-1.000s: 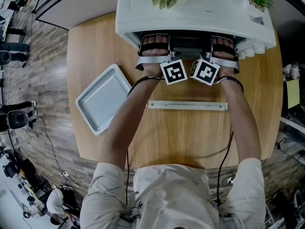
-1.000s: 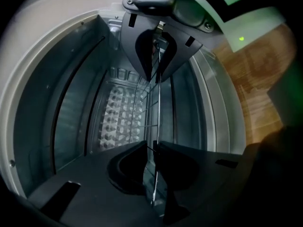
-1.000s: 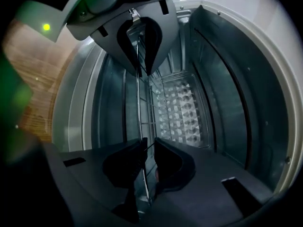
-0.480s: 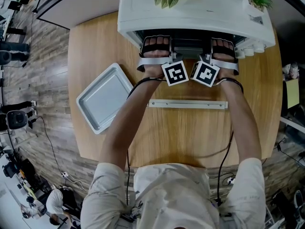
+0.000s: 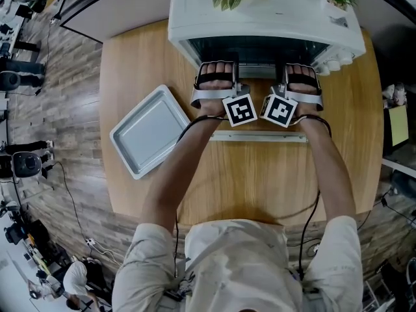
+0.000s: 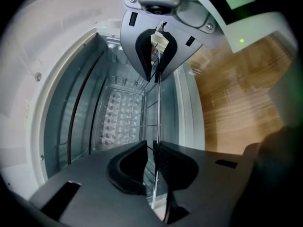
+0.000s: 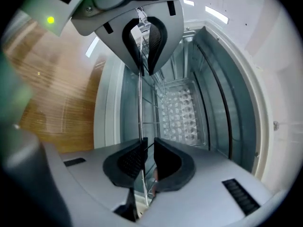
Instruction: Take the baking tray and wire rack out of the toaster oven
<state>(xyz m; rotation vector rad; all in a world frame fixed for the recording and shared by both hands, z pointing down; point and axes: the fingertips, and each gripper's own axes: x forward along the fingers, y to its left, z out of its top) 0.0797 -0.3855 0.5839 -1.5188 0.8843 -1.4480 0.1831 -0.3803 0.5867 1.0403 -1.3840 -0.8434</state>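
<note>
We found both grippers at the mouth of the toaster oven [image 5: 260, 18], near the top centre of the head view. The left gripper [image 6: 151, 150] was closed on the front wire of the wire rack [image 6: 158, 110], which ran as a thin line straight through its jaws. The right gripper [image 7: 147, 148] pinched the same wire further along.

That front wire lay across the oven mouth, left to right in the head view. The rest of the rack reached away from the jaws into the cavity, toward the top of the frame. We judged the pull had to come straight toward the bottom of the frame. Neither hand was nearer, since each held its own side of the rack.

The baking tray [image 5: 151, 130] was already out, lying askew on the table [image 5: 260, 194] at centre left.

Against the earlier frame, both hands had drawn down the picture. The marker cubes now sat closer to the pale bar [image 5: 257, 136] lying before the oven, and more of the dark interior showed above the hands.
</note>
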